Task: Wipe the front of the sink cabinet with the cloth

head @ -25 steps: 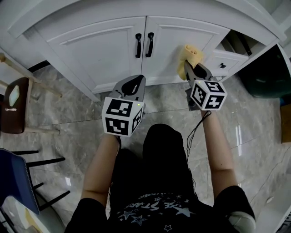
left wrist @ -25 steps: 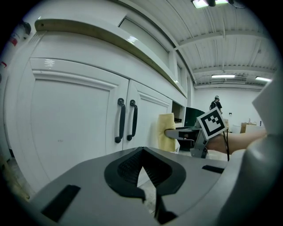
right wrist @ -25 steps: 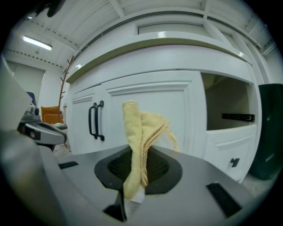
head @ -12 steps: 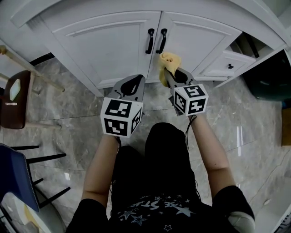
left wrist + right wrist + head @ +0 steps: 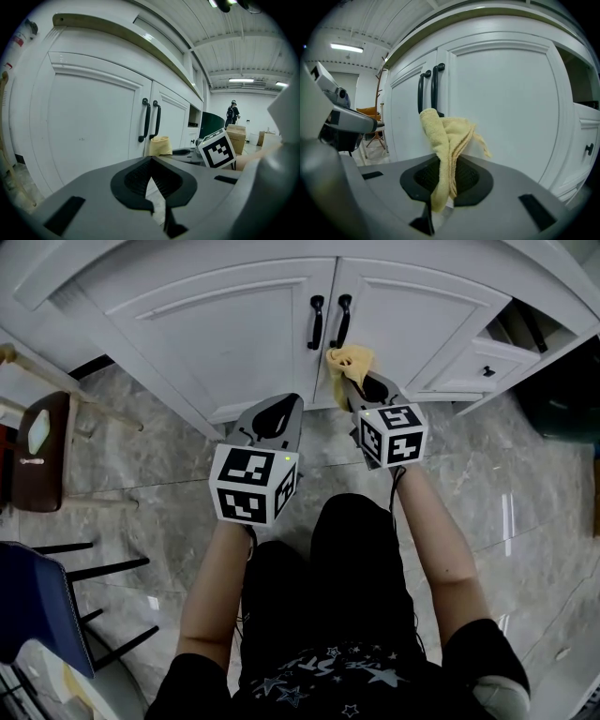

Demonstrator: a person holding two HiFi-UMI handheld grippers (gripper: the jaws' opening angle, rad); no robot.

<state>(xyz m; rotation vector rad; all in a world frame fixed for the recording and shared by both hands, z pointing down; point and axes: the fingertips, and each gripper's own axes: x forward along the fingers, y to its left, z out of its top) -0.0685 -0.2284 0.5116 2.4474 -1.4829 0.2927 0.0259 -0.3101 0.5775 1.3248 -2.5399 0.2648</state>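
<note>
A folded yellow cloth (image 5: pixel 349 362) is pressed against the white sink cabinet's right door (image 5: pixel 412 315), just below the two black handles (image 5: pixel 329 322). My right gripper (image 5: pixel 360 382) is shut on the cloth (image 5: pixel 446 133), which stands up out of the jaws and touches the door panel (image 5: pixel 511 108). My left gripper (image 5: pixel 280 410) hangs lower, in front of the left door (image 5: pixel 225 334) and apart from it. Its jaws (image 5: pixel 151 161) are shut with nothing in them. From the left gripper view, the cloth (image 5: pixel 159 146) and the right gripper's marker cube (image 5: pixel 216 149) show to the right.
A side unit with a small drawer (image 5: pixel 487 367) stands right of the doors, and a dark bin (image 5: pixel 567 399) beyond it. A wooden chair (image 5: pixel 37 451) and a blue chair (image 5: pixel 33 606) are at the left on the marble floor (image 5: pixel 141 484). A person (image 5: pixel 232 111) stands far off near cardboard boxes (image 5: pixel 238 136).
My right gripper has carried the cloth leftward across the right door, from near the drawer side to just below the handles. The left gripper has stayed put.
</note>
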